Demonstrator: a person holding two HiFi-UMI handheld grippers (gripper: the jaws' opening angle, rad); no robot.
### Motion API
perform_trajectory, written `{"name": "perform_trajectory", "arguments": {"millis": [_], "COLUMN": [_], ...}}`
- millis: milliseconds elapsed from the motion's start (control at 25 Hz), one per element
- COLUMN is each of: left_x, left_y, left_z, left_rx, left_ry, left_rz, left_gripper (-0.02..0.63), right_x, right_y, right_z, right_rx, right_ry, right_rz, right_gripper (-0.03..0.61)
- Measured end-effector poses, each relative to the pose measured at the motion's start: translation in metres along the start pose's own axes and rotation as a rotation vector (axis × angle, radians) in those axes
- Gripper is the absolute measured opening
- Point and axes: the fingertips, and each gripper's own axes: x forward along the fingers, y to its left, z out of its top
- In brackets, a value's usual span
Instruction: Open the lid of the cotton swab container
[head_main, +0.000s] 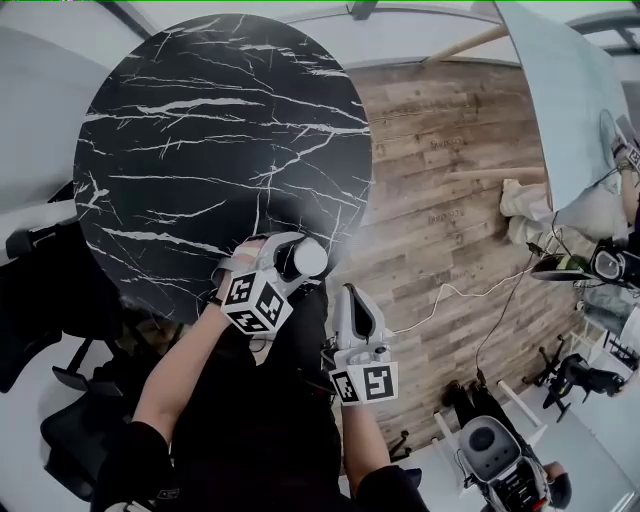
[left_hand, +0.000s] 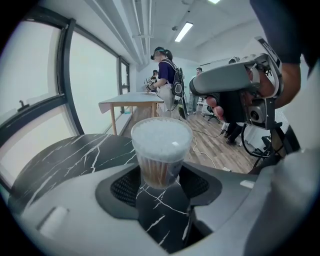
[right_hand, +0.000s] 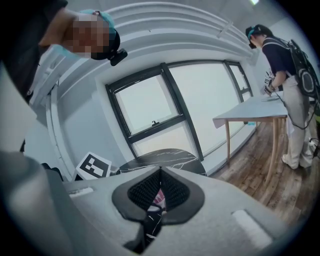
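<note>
Tongs of left gripper (left_hand: 160, 185) hold lidded cotton swab container (left_hand: 161, 142).

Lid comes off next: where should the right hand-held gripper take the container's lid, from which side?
Its rim, pinched across its width from above. The left hand-held gripper holds the cotton swab container low on its body, so the round lid stands clear above those jaws. The shut right hand-held gripper must open first.
</note>
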Motion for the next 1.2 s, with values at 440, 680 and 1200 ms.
{"name": "perform_trajectory", "arguments": {"millis": [440, 680, 1200], "left_x": [-0.052, -0.083, -0.140], "left_y": [-0.022, -0.034, -0.065], "left_z": [0.013, 0.024, 0.025], "left_rx": [-0.010, 0.025, 0.066], "left_ry": [-0.021, -0.022, -0.007], "left_rz": [-0.023, -0.041, -0.088], "left_gripper": [0.249, 0.250, 0.250], "right_x": [-0.028, -0.043, -0.072], "right_y": [0.038, 0.058, 0.109], "right_z": [0.010, 0.021, 0.028], "right_rx": [-0.035, -0.047, -0.104], "right_ry": [-0.036, -0.063, -0.073], "right_rz": [-0.014, -0.018, 0.039], "right_gripper": [-0.002, -0.002, -0.002]}}
